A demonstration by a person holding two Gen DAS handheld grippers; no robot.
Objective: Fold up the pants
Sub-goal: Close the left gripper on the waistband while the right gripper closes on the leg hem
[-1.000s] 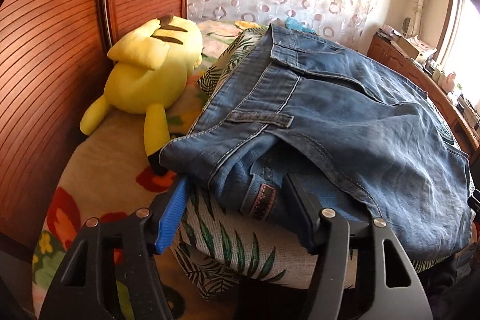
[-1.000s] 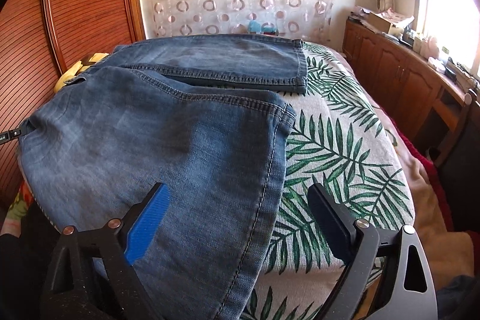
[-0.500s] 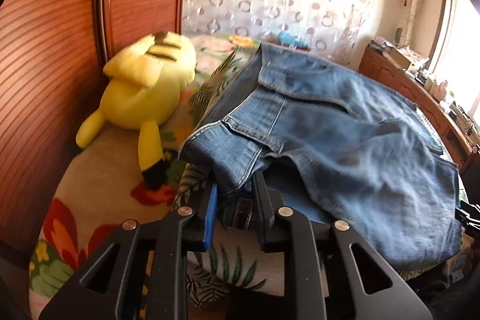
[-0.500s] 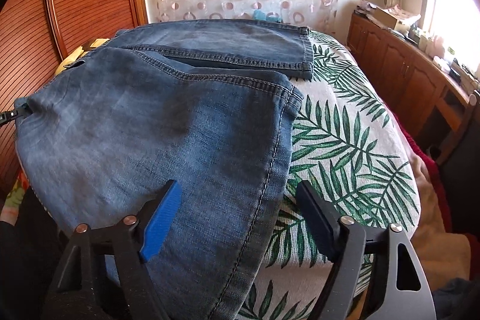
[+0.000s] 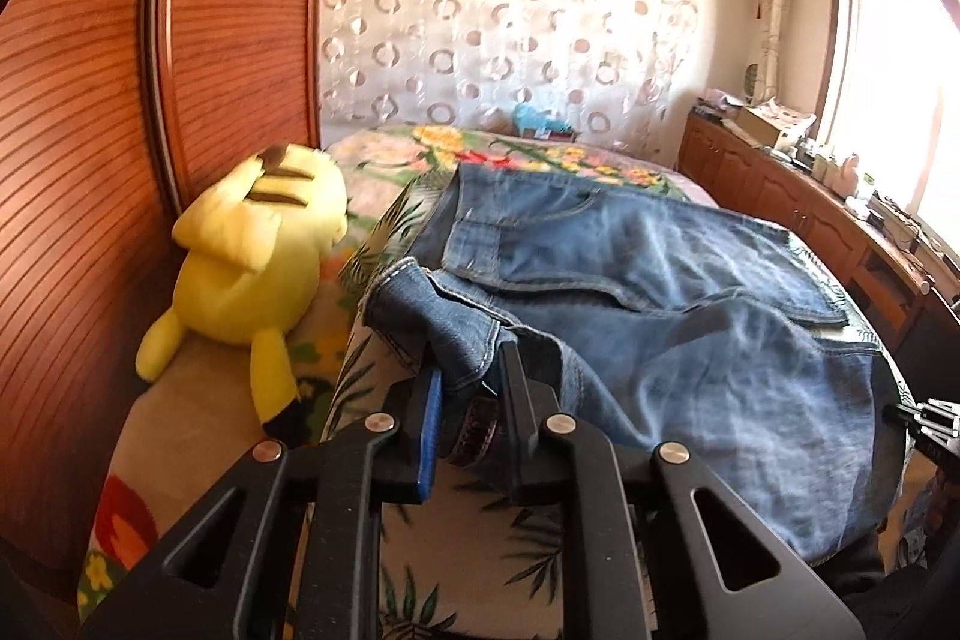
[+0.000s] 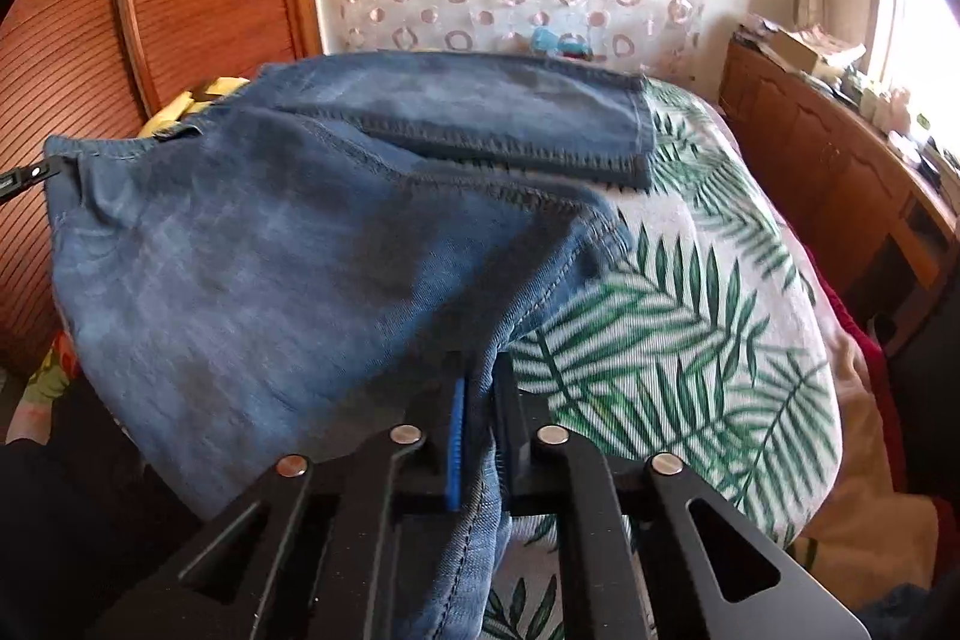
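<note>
Left wrist view cuts off the near end of the bed (image 5: 198,418), and the claw's own black frame hides whatever lies under the waistband; the far shelf clutter by the window is too washed out to make out. A second ago both claws stood wide apart over flat denim; their jaws have just been closing, and each now pinches cloth. The left claw (image 5: 468,400) grips a bunched fold of the jeans (image 5: 690,340) at the waistband corner, which now stands lifted off the leaf-print cushion (image 5: 456,550). The right claw (image 6: 480,418) is clamped nearly tight on the hem edge of the near leg, cloth running down between its jaws. The jeans lie spread across the cushion ahead of both claws, with the yellow plush toy (image 5: 252,268) beside them.
</note>
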